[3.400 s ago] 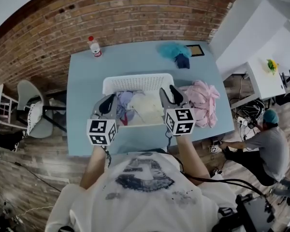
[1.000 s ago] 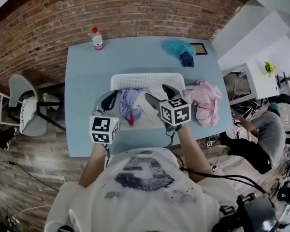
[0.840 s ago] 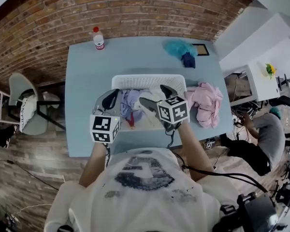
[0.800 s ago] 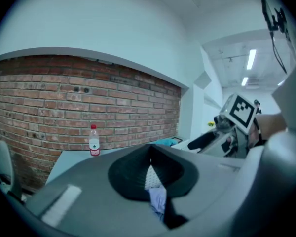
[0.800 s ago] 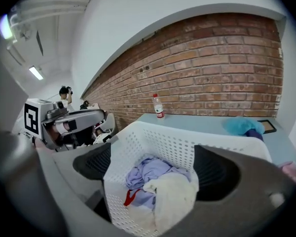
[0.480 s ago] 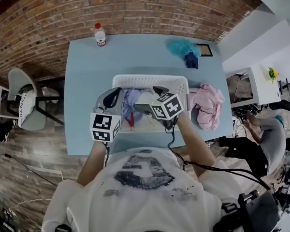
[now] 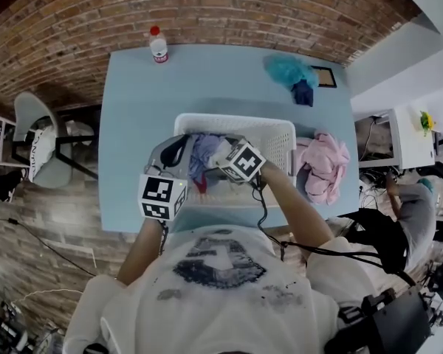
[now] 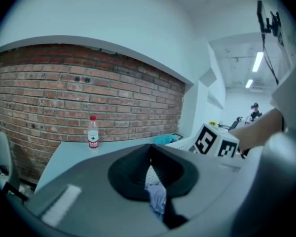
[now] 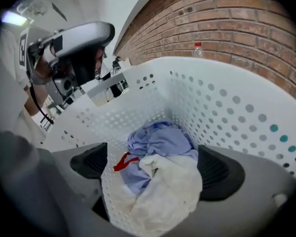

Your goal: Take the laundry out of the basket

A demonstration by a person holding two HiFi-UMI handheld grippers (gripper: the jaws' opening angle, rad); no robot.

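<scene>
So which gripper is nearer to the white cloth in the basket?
Right. The right gripper reaches into the basket; its jaws, just opened wide, stand either side of the white cloth. The left gripper is by the basket's left rim, farther away.

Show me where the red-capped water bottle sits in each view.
Head view: water bottle at the top, left of centre, standing at the blue table's far edge.
Left gripper view: left of centre, on the table.
Right gripper view: upper right of centre, peeking over the white basket's rim.
Shared landmark: the brick wall right behind it.
</scene>
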